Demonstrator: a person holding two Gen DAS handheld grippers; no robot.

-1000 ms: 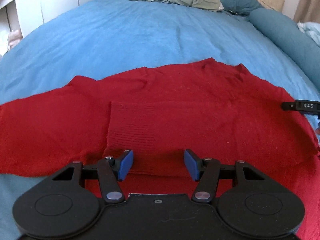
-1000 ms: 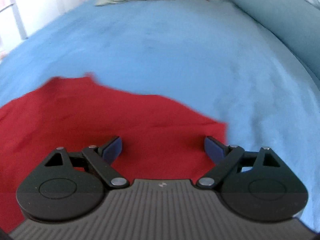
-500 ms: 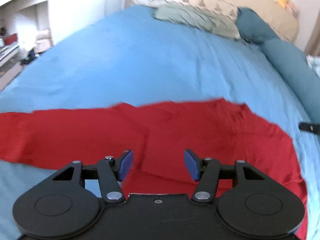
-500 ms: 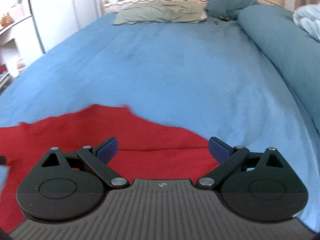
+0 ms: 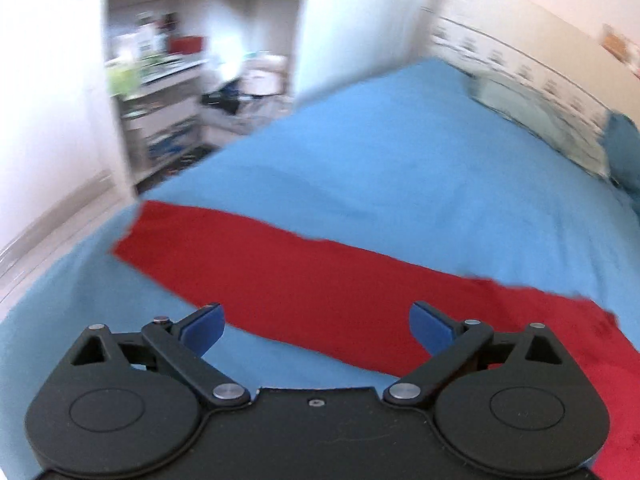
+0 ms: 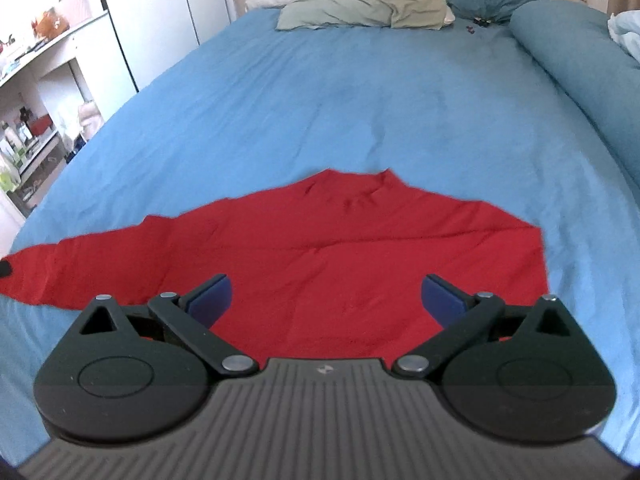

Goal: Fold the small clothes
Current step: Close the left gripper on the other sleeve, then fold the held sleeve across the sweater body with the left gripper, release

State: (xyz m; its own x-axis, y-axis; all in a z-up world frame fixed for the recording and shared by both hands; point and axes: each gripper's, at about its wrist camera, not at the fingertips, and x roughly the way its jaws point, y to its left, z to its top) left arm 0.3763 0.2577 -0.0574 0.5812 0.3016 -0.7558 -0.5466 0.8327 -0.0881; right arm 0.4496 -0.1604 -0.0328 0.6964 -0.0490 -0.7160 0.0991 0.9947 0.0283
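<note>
A red knit sweater (image 6: 340, 248) lies flat on the blue bedspread (image 6: 360, 100), with one sleeve stretched out to the left (image 5: 248, 256). My left gripper (image 5: 318, 326) is open and empty, held above that sleeve near the bed's left edge. My right gripper (image 6: 326, 298) is open and empty, held above the sweater's body. The left wrist view is motion-blurred.
Pillows (image 6: 360, 8) and a teal bolster (image 6: 580, 60) lie at the head and right side of the bed. White shelves with clutter (image 5: 160, 80) stand off the bed's left side, beyond the floor (image 5: 52, 224).
My left gripper has swung left from the sweater's body to the outstretched sleeve and opened wider. My right gripper has pulled back, so more of the sweater shows.
</note>
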